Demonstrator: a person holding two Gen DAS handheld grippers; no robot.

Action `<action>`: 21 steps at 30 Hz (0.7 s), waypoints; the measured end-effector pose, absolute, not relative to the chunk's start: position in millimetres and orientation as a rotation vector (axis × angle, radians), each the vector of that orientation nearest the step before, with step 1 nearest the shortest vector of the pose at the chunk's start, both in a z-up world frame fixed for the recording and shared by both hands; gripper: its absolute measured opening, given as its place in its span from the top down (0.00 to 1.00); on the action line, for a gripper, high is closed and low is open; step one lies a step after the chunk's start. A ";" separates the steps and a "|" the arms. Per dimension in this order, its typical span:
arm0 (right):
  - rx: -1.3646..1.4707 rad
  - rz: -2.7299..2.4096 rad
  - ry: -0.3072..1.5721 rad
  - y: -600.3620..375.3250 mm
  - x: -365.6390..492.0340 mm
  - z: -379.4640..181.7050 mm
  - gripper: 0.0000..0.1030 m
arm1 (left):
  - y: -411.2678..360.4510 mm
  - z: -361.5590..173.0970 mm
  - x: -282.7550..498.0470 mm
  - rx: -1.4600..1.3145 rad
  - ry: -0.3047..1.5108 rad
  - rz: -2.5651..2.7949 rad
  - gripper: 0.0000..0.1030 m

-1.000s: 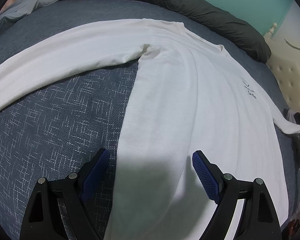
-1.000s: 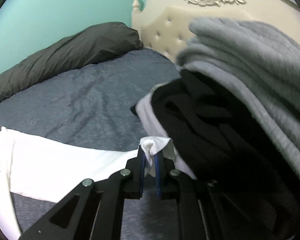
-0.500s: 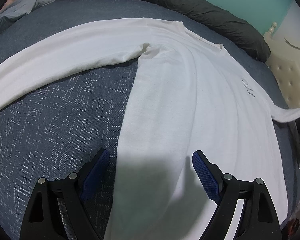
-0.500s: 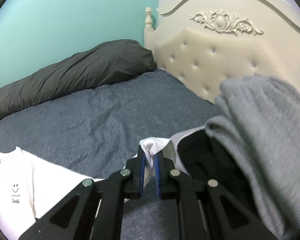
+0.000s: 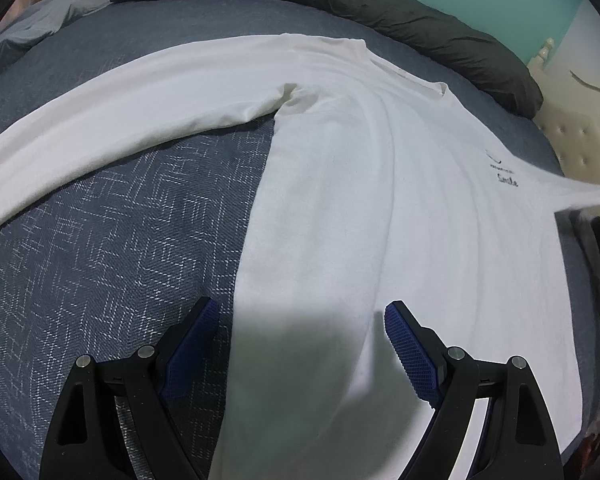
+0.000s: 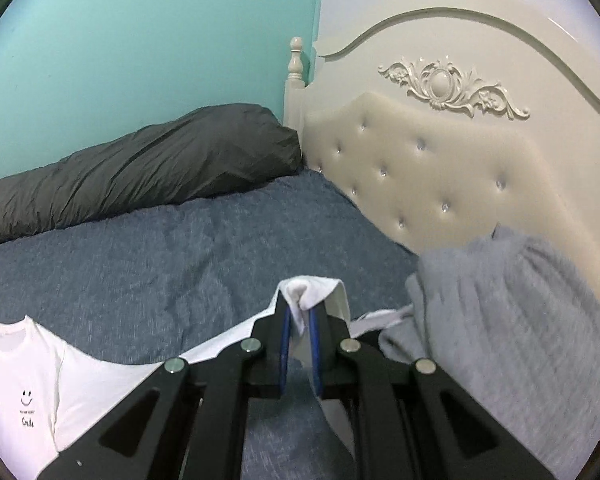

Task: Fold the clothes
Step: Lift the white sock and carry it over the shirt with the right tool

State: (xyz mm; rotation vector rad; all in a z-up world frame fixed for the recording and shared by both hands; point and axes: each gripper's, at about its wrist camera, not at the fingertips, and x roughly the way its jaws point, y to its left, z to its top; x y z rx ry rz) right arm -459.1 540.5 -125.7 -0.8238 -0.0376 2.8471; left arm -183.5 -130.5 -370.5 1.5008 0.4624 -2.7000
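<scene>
1. A blue bedspread [image 5: 100,240] covers the bed.
2. A white long-sleeved shirt [image 5: 380,200] lies flat on it, one sleeve [image 6: 236,336] lifted toward the headboard [image 6: 440,168].
3. The left gripper [image 5: 300,344] hovers spread over the hem.
4. The right gripper [image 6: 299,320] pinches the sleeve's cuff [image 6: 312,292].
</scene>
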 end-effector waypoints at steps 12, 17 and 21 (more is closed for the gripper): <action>-0.887 2.825 0.036 546.3 -489.5 -125.8 0.92 | -133.1 -372.9 -187.9 1.512 0.430 -2.691 0.15; -0.937 2.915 0.027 514.2 -484.9 -130.2 0.92 | -136.2 -370.3 -187.0 1.513 0.470 -2.693 0.15; -0.945 3.019 -0.005 467.9 -471.1 -118.6 0.92 | -142.5 -364.8 -183.7 1.503 0.516 -2.690 0.15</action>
